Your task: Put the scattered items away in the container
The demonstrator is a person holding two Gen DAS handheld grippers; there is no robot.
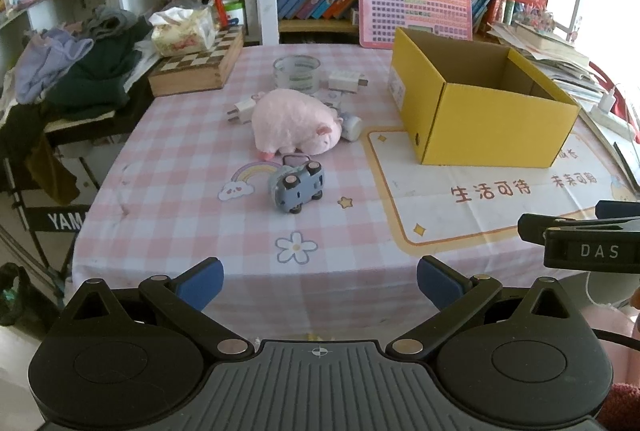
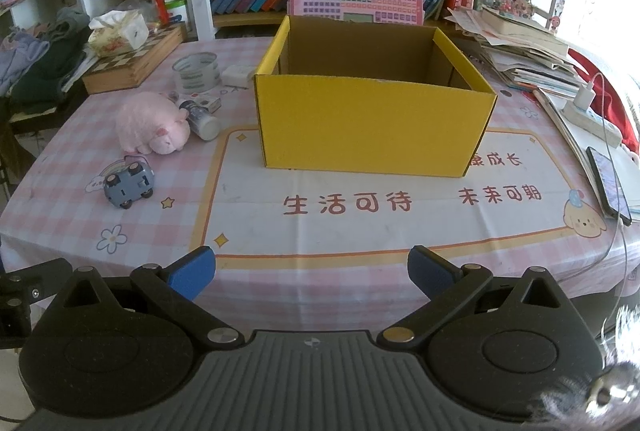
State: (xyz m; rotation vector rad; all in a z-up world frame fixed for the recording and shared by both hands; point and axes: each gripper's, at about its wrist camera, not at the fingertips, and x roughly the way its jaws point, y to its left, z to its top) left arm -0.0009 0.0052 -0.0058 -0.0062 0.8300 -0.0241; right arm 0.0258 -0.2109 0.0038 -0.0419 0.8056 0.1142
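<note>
An open yellow cardboard box (image 1: 480,111) (image 2: 372,123) stands on the table and looks empty. Left of it lie a pink plush pig (image 1: 296,123) (image 2: 154,123), a grey toy car on its side (image 1: 298,185) (image 2: 128,183), a small white bottle (image 1: 350,127) (image 2: 200,119), a roll of clear tape (image 1: 297,73) (image 2: 197,71), a white charger plug (image 1: 242,108) and a white adapter (image 1: 346,79) (image 2: 238,73). My left gripper (image 1: 320,285) is open and empty at the table's near edge. My right gripper (image 2: 312,277) is open and empty in front of the box.
A checked pink tablecloth (image 2: 360,223) covers the table. A chessboard box with a tissue pack (image 1: 196,63) sits at the back left beside piled clothes. Stacked papers (image 2: 528,59), a power strip and a phone (image 2: 610,183) lie at the right. Bookshelves stand behind.
</note>
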